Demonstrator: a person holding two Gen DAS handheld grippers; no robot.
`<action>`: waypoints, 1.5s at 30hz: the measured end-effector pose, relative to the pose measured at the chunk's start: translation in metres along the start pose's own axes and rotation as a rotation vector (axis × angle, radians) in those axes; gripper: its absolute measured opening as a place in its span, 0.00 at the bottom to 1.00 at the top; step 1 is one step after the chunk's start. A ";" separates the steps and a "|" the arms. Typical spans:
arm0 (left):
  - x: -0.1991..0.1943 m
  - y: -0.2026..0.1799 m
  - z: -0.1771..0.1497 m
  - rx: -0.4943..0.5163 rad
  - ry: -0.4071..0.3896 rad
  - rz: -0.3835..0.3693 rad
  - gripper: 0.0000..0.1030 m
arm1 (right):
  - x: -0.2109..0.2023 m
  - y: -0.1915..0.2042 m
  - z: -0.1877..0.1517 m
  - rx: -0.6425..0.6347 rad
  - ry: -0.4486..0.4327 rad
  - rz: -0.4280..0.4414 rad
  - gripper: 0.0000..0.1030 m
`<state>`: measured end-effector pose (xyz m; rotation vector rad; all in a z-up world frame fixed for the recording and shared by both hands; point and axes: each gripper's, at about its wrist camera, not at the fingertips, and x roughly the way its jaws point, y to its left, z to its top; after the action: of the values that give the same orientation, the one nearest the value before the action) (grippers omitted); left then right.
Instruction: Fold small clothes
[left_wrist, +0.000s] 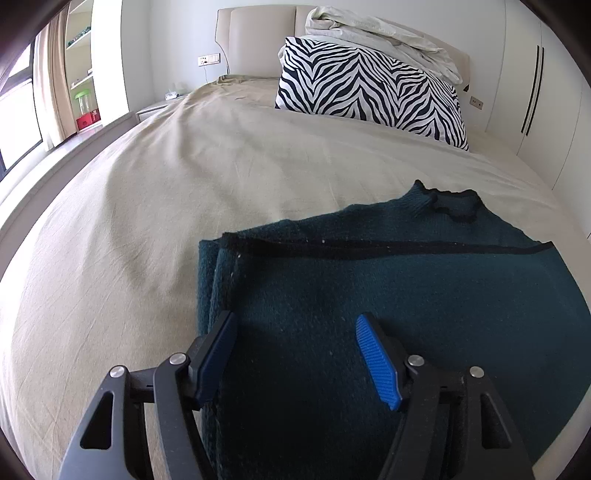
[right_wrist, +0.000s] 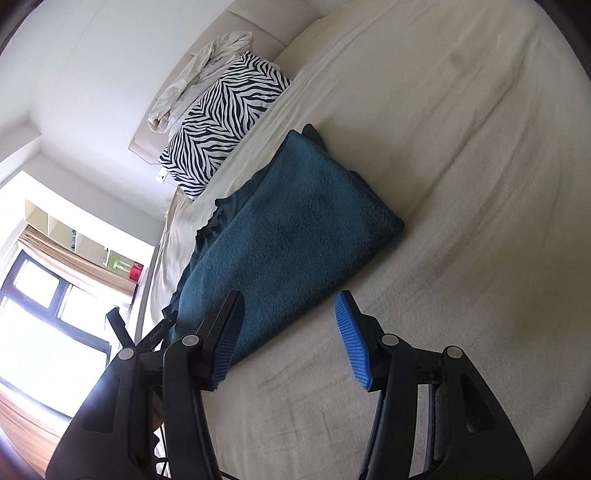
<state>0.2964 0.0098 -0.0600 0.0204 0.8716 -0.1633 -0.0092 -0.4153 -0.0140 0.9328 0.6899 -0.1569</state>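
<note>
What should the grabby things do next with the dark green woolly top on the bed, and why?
Probably the left gripper should close on the near edge of the dark teal knitted top. The top lies partly folded on the beige bedsheet, with its black-trimmed neck still showing at the far end. Both the left gripper and the right gripper stand open and hold nothing, so another fold needs a grip first.

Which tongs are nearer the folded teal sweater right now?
Left. The left tongs hang open right over the teal sweater, near its folded edge. The right tongs stand open at its corner, mostly over bare bedsheet.
</note>
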 end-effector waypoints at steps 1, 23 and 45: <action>-0.008 -0.004 -0.004 -0.003 0.002 -0.017 0.75 | -0.003 -0.004 -0.001 0.020 -0.004 0.000 0.49; -0.016 -0.071 -0.018 -0.097 0.050 -0.280 0.74 | 0.045 -0.048 0.029 0.457 -0.053 0.125 0.51; 0.001 -0.071 -0.022 -0.073 0.080 -0.305 0.79 | 0.064 -0.029 0.036 0.455 -0.078 0.207 0.50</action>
<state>0.2698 -0.0585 -0.0718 -0.1760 0.9575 -0.4180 0.0461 -0.4503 -0.0585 1.4196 0.4878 -0.1690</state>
